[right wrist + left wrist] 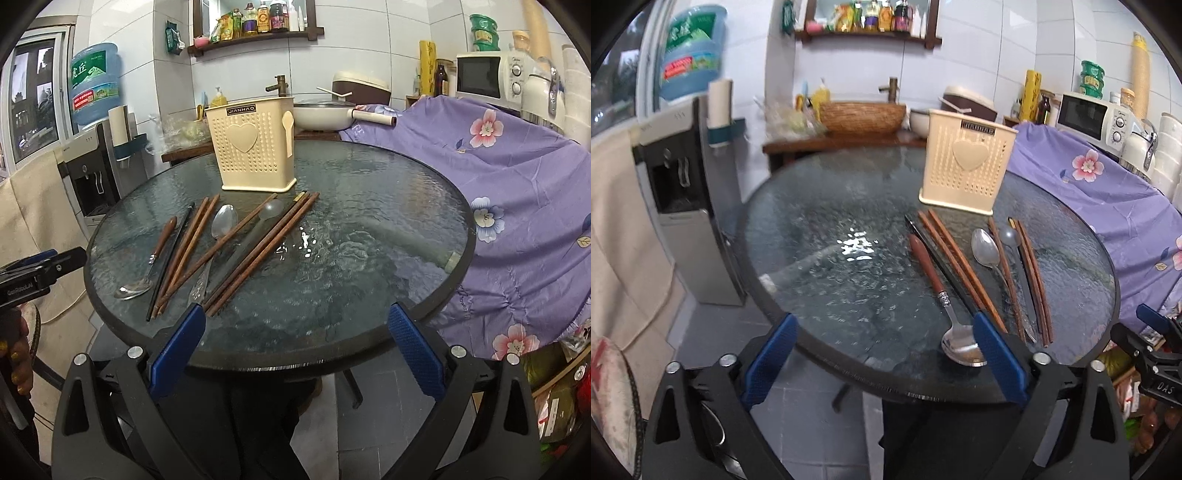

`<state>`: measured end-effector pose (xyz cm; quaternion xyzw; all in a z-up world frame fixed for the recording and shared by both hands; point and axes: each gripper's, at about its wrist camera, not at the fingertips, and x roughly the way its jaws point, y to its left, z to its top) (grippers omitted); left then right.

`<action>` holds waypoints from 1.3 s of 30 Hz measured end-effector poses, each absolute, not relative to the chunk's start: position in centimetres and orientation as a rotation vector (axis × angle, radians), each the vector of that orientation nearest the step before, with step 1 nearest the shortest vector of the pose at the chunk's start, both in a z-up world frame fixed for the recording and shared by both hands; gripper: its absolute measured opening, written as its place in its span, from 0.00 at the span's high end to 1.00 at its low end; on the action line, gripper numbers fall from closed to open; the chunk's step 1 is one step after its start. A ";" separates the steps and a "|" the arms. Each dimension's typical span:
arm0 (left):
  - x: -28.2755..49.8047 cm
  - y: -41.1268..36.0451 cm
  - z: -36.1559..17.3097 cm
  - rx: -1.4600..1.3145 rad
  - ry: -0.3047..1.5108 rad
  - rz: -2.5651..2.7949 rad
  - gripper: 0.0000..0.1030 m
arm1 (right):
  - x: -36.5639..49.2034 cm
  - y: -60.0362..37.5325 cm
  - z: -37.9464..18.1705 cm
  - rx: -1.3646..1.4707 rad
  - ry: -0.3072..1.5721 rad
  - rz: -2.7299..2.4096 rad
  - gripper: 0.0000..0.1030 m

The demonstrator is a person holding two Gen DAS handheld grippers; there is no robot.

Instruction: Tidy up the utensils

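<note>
- Round glass worktop carried a cream perforated utensil holder standing upright near the far edge, heart emblem facing the cameras.
- Utensils lay loose in a rough row in front of the holder: a wooden-handled spoon at the left end, a black chopstick beside it, brown chopsticks fanned across the middle, a plain metal spoon, and a translucent grey spoon among them.
- None of the utensils was in the holder, as far as could be seen.
- Left gripper had its jaws wide apart, nothing between them; it hung over the near worktop edge, right finger just beside the wooden-handled spoon's bowl.
- Right gripper was likewise spread wide and empty, over the near rim, to the right of the utensil row.
- Purple floral cloth draped at right.
</note>
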<state>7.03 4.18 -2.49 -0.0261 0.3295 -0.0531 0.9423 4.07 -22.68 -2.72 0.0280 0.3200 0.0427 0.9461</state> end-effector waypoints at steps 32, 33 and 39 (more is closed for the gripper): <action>18.8 2.4 -4.9 -0.019 0.890 -0.180 0.45 | 26.2 -23.7 -4.8 0.202 1.012 -0.012 0.83; 18.9 2.4 -5.0 -0.019 0.893 -0.181 0.45 | 26.3 -23.5 -5.0 0.191 1.019 -0.018 0.83; 19.3 1.7 -5.4 -0.008 0.903 -0.188 0.46 | 27.1 -22.8 -5.3 0.131 1.038 -0.045 0.85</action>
